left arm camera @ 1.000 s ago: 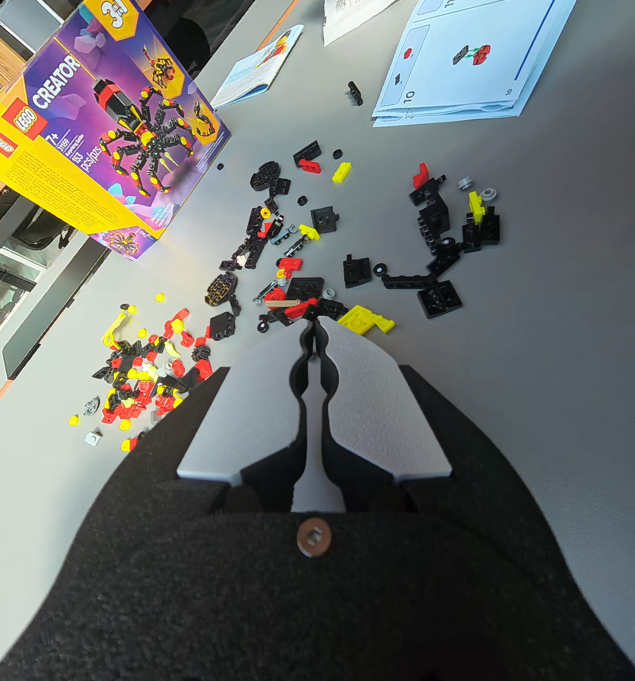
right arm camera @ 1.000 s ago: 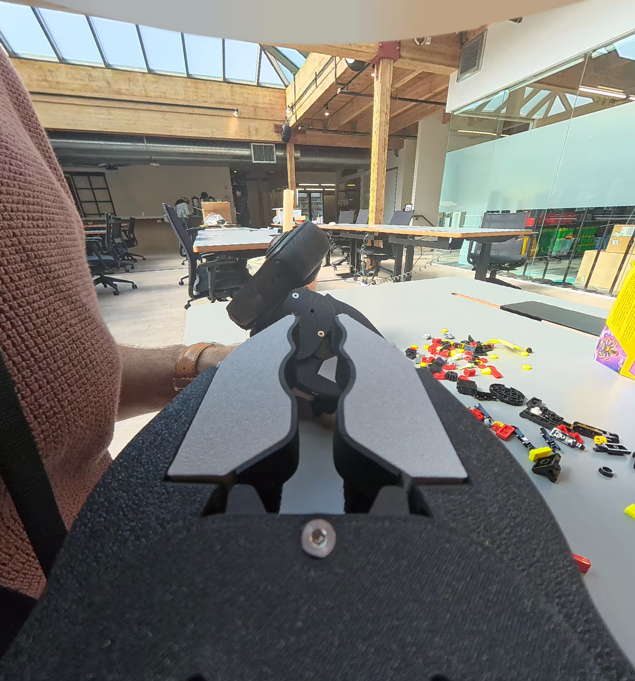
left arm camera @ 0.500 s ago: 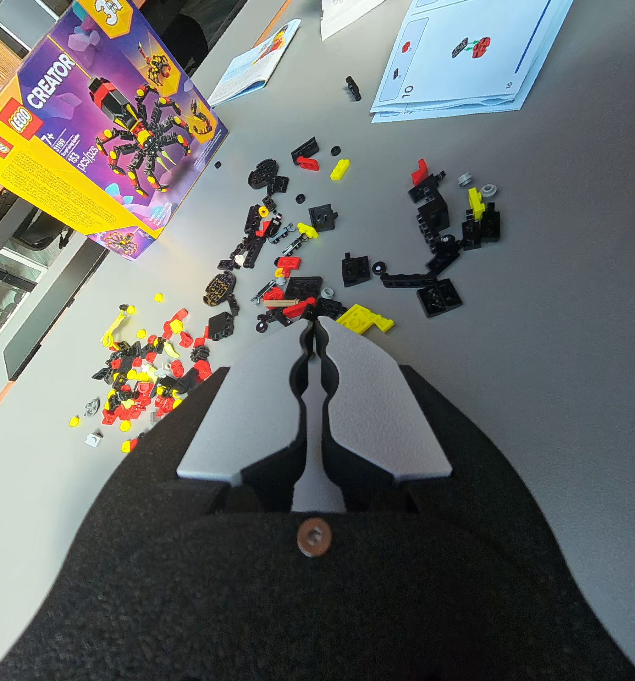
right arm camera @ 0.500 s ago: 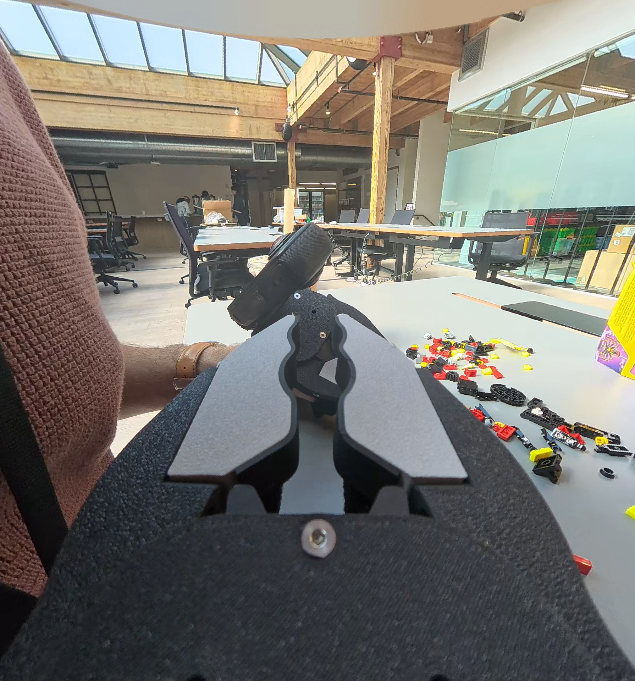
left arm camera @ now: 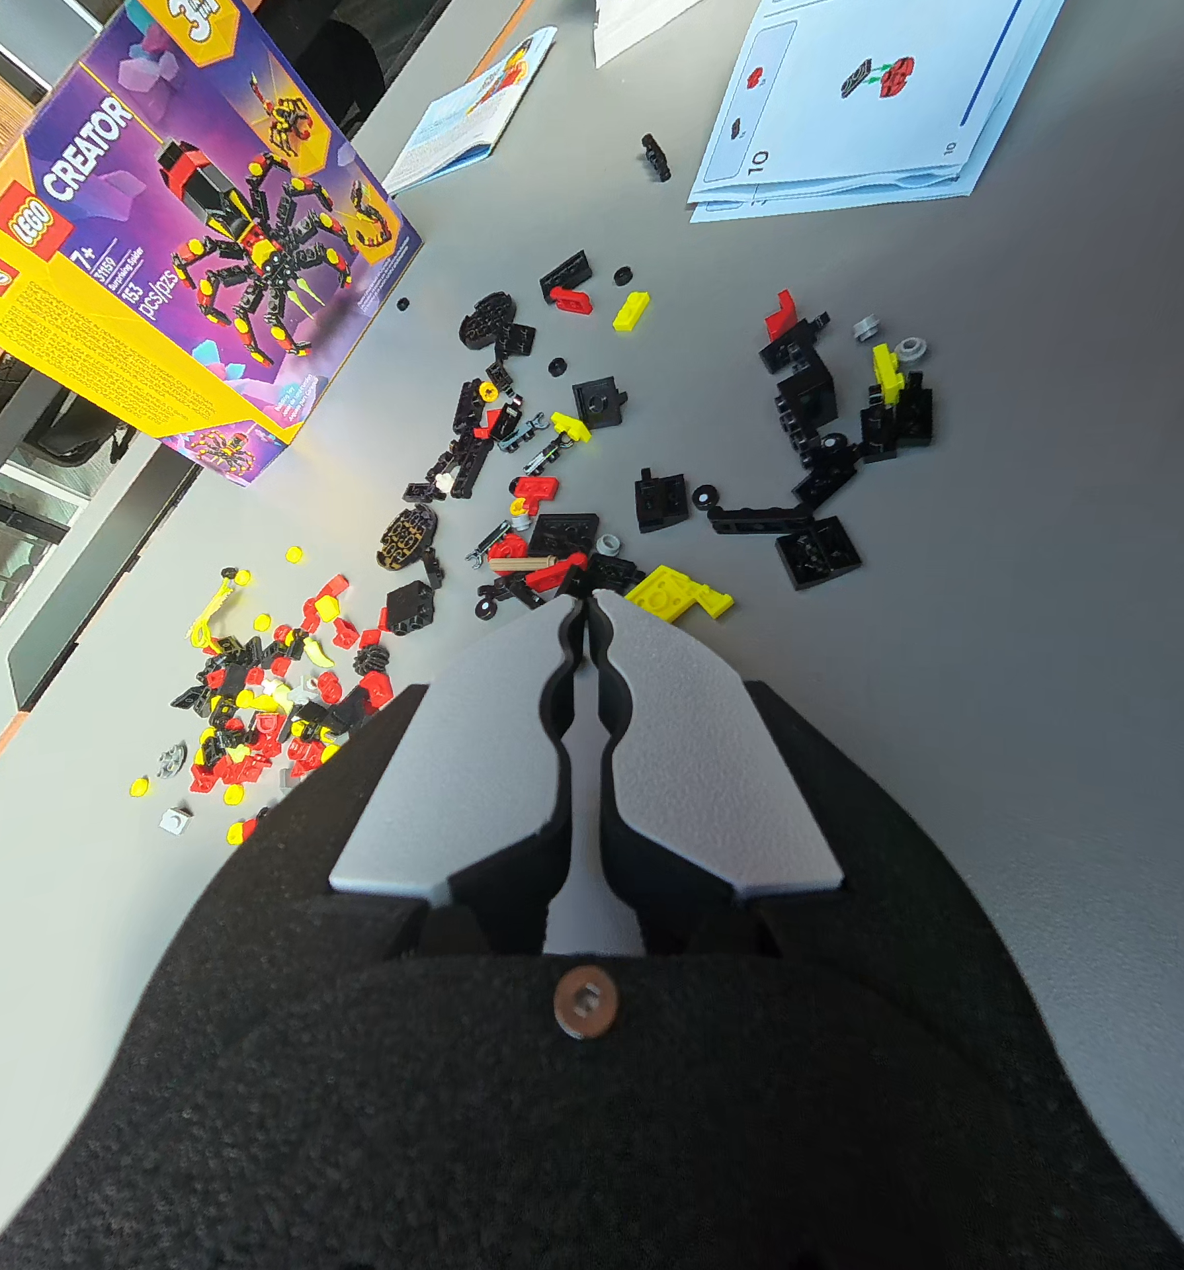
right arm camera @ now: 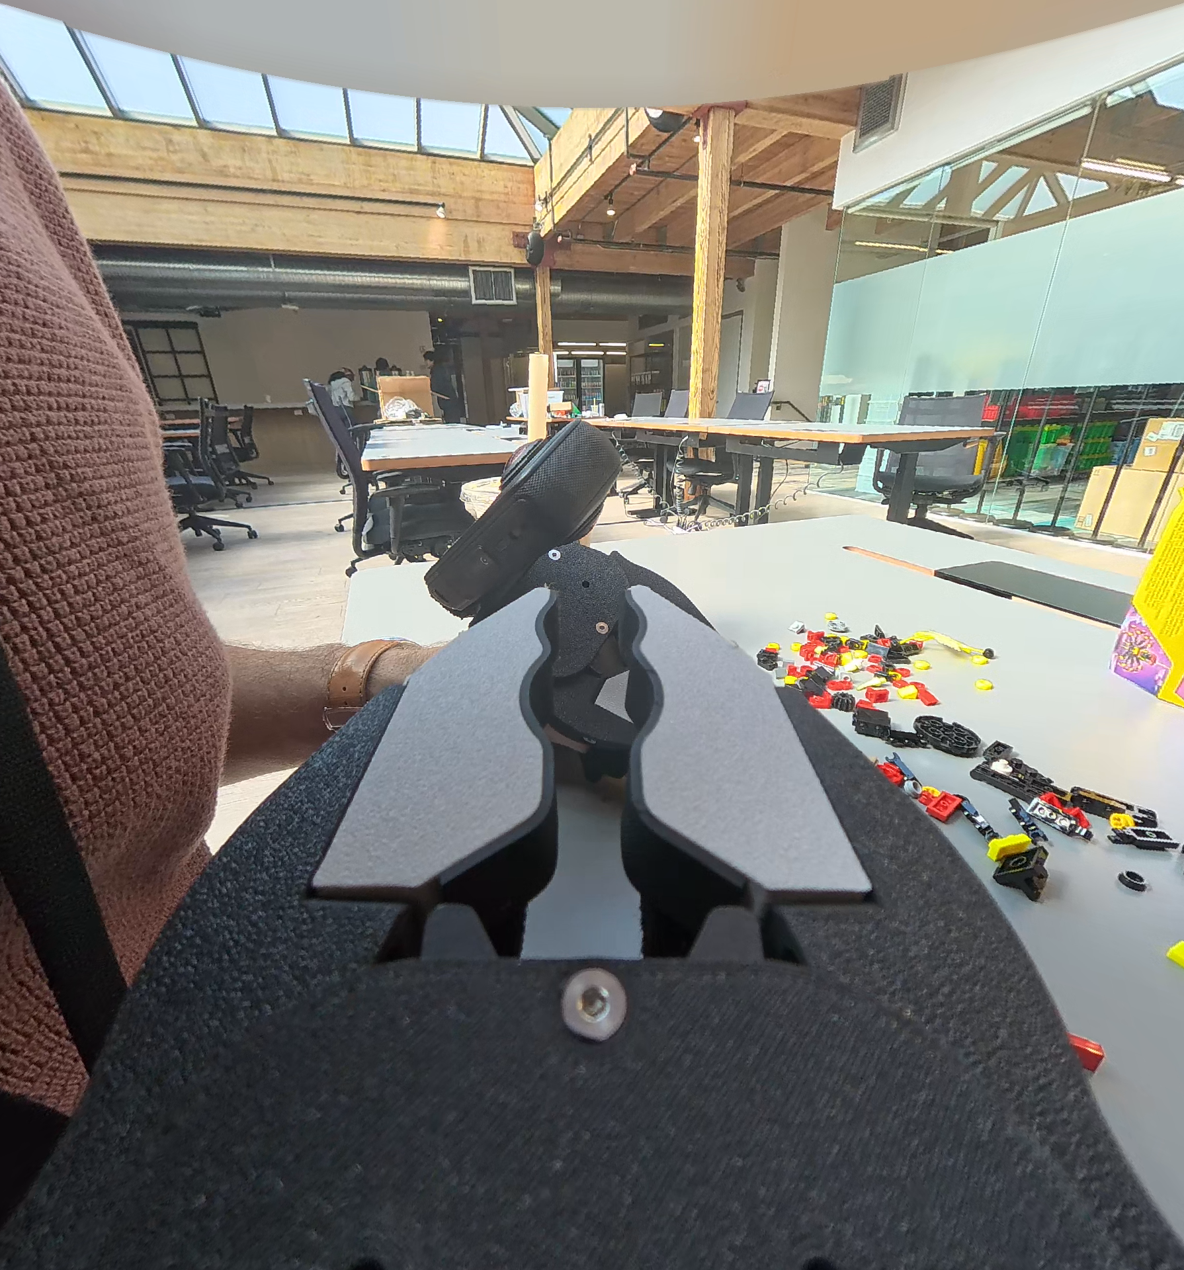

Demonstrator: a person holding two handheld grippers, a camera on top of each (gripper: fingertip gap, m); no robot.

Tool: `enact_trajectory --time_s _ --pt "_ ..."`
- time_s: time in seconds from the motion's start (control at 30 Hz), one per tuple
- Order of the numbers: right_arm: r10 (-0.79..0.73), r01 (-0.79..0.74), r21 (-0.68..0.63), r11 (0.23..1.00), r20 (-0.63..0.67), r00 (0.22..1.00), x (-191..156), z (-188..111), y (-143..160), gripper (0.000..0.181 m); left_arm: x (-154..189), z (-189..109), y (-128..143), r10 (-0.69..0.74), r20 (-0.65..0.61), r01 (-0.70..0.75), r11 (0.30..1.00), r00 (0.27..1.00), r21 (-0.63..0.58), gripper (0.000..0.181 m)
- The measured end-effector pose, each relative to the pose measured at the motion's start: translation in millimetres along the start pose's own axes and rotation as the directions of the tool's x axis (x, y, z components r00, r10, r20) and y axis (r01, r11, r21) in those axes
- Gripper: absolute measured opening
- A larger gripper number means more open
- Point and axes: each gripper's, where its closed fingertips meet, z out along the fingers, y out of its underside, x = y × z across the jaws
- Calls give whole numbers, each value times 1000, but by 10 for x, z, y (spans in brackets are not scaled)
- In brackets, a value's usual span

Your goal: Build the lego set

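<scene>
An open-plan office: rows of long wood-edged desks (right arm camera: 782, 433) with black swivel chairs (right arm camera: 211, 474), frosted glass partition walls (right arm camera: 988, 330), exposed timber beams (right arm camera: 709, 261) and skylights (right arm camera: 300, 103) far behind.

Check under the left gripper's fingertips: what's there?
The left gripper has its fingertips nearly together over the near edge of the middle scatter of pieces. A red plate, a tan pin and a yellow plate show beside the tips. Anything directly beneath the fingers is hidden.

Loose black, red and yellow lego pieces (left arm camera: 555, 474) lie scattered flat on the grey table, unassembled.
</scene>
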Motion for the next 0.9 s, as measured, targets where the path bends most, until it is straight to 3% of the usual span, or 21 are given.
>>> enact_trajectory --time_s 0.77,0.83,0.9 --pt "-2 2 6 1000 -2 1000 3 -6 -18 15 0 3 3 4 1 -4 1000 1000 -3 1" --pt "-75 73 -51 996 -40 996 127 -35 -104 15 -6 2 0 1 2 -1 1000 1000 0 1" --pt "-231 215 -226 950 -45 972 443 -35 -241 16 -5 0 -4 0 0 0 1000 1000 4 1"
